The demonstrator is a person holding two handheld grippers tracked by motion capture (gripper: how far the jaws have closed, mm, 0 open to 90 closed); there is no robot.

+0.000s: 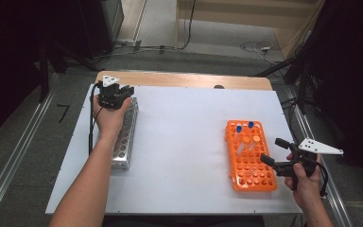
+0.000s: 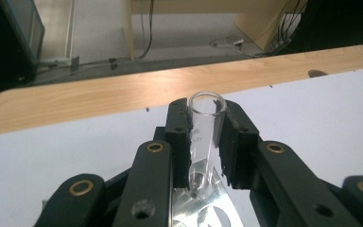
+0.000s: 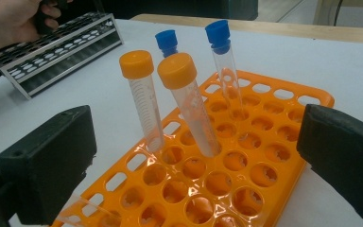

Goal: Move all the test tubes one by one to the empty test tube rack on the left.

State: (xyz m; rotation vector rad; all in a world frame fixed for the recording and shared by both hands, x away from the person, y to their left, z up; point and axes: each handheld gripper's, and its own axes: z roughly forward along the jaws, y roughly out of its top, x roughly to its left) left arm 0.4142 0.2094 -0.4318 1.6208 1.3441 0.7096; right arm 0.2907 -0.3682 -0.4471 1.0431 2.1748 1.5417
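- High view: your left gripper (image 1: 123,92) sits over the far end of the metal rack (image 1: 124,137), which lies along the left side of the white table top (image 1: 179,137).
- High view: your right gripper (image 1: 275,152) hangs just right of the orange rack (image 1: 250,158), jaws spread, pointing at it. That rack stands well to the right of the metal rack.
- Left gripper view: your jaws are closed on a clear glass tube (image 2: 204,137), its open mouth up. The pads (image 2: 183,142) press on both sides of it. The tube's lower end stands over a hole of the metal rack (image 2: 203,213); you cannot tell whether it is seated.
- Right gripper view: your jaws stand wide apart and hold nothing. Between them lies the orange rack (image 3: 246,184).
- Right gripper view: two orange-capped tubes (image 3: 189,101) and two blue-capped tubes (image 3: 224,66) stand in the orange rack. The metal rack (image 3: 59,49) lies beyond it at upper left, with your left hand (image 3: 12,21) over it.
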